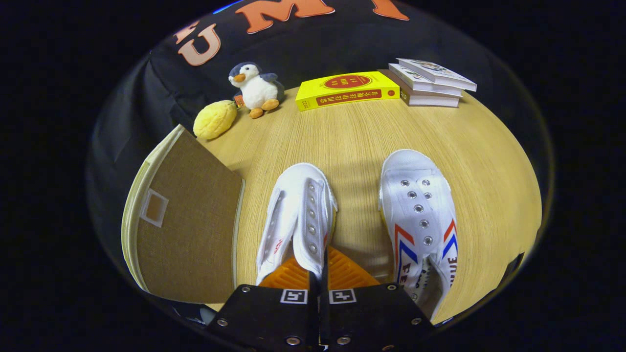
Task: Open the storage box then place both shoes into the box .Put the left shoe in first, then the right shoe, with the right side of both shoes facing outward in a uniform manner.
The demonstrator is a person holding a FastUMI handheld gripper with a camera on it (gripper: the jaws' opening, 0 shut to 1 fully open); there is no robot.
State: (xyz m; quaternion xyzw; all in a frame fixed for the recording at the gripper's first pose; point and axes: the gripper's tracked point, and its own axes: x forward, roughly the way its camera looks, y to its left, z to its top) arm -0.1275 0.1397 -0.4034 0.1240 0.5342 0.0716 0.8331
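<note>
Two white canvas shoes lie on the wooden table, toes pointing away from me. The shoe nearer the box is rolled onto its side, and my gripper is shut on the edge of its opening, with the thin canvas wall pinched between the fingers. The other shoe stands flat to the right of the fingers and shows red and blue stripes on its sides. Left of the held shoe is the brown fabric storage box, with a cream rim and a small label window. I cannot tell whether its lid is open.
At the back of the table are a plush penguin, a yellow plush lump, a thick yellow book and a stack of three books. Bare wood lies between the shoes and these items.
</note>
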